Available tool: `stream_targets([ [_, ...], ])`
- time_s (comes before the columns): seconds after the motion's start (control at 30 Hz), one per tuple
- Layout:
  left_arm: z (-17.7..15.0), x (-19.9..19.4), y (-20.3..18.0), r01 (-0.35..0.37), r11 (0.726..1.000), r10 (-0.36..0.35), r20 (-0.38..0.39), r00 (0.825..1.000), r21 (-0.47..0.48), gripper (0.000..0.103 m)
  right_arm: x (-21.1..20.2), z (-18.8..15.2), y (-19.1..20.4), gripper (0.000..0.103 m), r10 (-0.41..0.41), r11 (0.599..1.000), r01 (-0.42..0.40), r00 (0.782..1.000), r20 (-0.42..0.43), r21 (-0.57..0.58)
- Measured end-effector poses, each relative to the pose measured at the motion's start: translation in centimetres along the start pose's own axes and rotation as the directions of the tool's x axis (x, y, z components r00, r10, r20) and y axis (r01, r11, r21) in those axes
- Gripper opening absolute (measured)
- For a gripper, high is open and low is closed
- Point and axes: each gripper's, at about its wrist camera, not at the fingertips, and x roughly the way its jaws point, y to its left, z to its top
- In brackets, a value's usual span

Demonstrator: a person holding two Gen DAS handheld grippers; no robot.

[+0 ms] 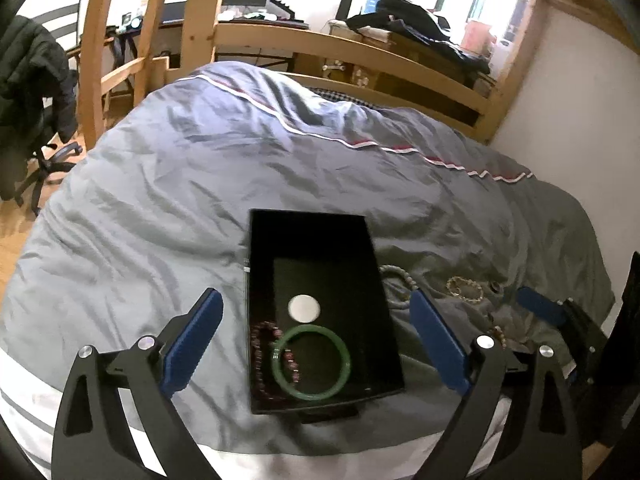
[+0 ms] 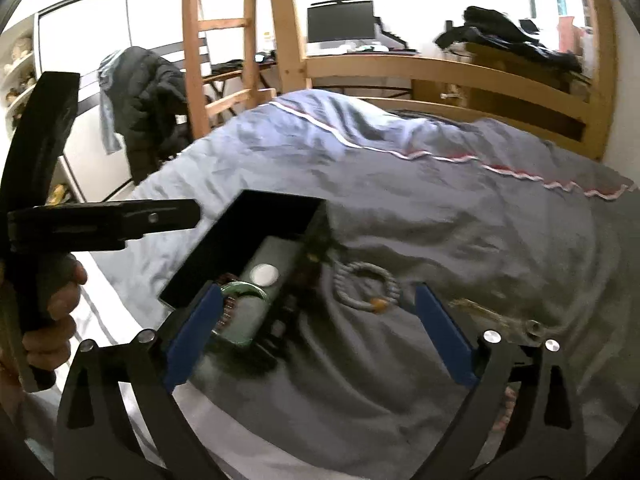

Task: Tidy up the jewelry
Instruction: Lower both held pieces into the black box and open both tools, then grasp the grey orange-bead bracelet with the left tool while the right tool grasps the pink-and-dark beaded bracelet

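1. A black rectangular jewelry box (image 1: 312,280) lay open on a bed under a wrinkled grey-blue duvet (image 1: 168,168).
2. Inside the box, a green jade-like bangle (image 1: 311,362) rested at the near end, overlapping a dark red beaded bracelet (image 1: 260,344); a round silver disc (image 1: 304,307) sat just beyond them on the box floor.
3. The left gripper (image 1: 316,344) hovered above the box with its blue jaws spread wide to either side, holding nothing.
4. The right gripper (image 2: 320,332) also had its jaws wide apart and empty, over the duvet just right of the box.
5. A pale grey-green beaded bracelet (image 2: 366,284) lay on the duvet between the right jaws, beside the box.
6. A golden beaded bracelet (image 1: 464,288) lay farther right, apart from the box.
7. The person's left hand (image 2: 56,308) gripped the left tool's handle.
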Motion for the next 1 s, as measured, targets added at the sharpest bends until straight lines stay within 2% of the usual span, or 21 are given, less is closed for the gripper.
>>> stream_targets([
  [0.17,-1.4,0.5,-3.5,0.027,0.999,-0.028,0.019,0.999,0.023,0.094,-1.7,-0.9,-2.9,0.098,-0.067,0.998,0.067,0.998,-0.012,0.002],
  [0.3,-2.4,1.8,-6.9,0.013,0.995,-0.015,0.015,1.0,0.095,0.094,-3.1,-1.8,-5.5,0.098,-0.107,0.994,0.107,0.994,-0.021,0.025],
  [0.63,-4.3,7.8,-13.7,0.057,0.975,-0.045,-0.064,0.997,0.215,0.094,-3.2,-5.0,-11.3,0.098,-0.18,0.968,0.191,0.98,-0.08,0.165],
  [0.77,-4.6,9.8,-14.3,0.055,0.971,-0.036,-0.086,0.996,0.233,0.094,-2.5,-6.6,-12.7,0.098,-0.189,0.95,0.212,0.975,-0.119,0.228],
  [0.87,-4.1,11.4,-13.8,0.051,0.978,-0.031,-0.102,0.994,0.201,0.094,-1.6,-7.4,-13.2,0.097,-0.171,0.941,0.208,0.973,-0.154,0.268],
  [0.93,-3.5,12.4,-13.8,0.036,0.981,-0.017,-0.101,0.995,0.192,0.093,-0.4,-8.0,-13.1,0.093,-0.162,0.941,0.209,0.968,-0.191,0.264],
  [1.0,-3.1,13.1,-14.2,0.01,0.977,0.009,-0.086,0.996,0.211,0.093,0.6,-8.5,-12.8,0.078,-0.161,0.944,0.216,0.961,-0.223,0.251],
])
